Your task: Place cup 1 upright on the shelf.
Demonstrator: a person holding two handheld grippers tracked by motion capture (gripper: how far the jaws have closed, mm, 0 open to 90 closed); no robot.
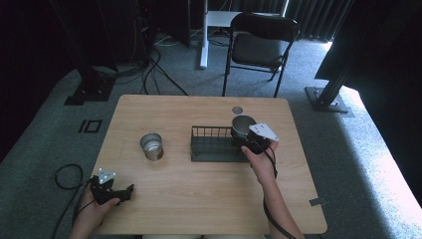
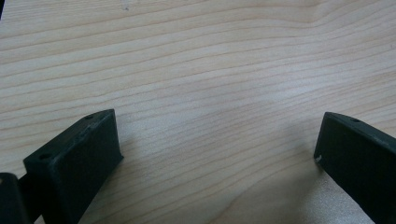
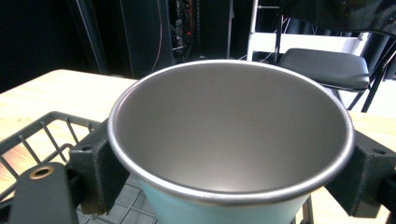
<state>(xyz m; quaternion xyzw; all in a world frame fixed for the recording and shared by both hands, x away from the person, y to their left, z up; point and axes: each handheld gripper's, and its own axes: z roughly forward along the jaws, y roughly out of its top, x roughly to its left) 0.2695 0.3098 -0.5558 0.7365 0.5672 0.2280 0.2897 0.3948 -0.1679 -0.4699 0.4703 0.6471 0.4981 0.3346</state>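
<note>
Gripping: right tool (image 1: 247,134) clamps a metal cup (image 3: 231,140) by its sides, over the black wire rack's (image 1: 211,144) right end.
Left tool (image 1: 117,193): jaws wide apart, holding nothing, low over the bench (image 1: 199,189) near its front left corner.
Second cup (image 1: 151,146): upright on the bench, left of the rack.

Light wooden table (image 1: 199,194) with steel cup (image 1: 151,146), black wire rack (image 1: 215,144), small round disc (image 1: 237,109).

Looks like a lab or studio: dark curtains (image 1: 318,15), grey carpet (image 1: 50,119), loose cables (image 1: 154,64), metal stand feet (image 1: 328,97), folding chair (image 1: 261,42), one wooden table (image 1: 199,199).
</note>
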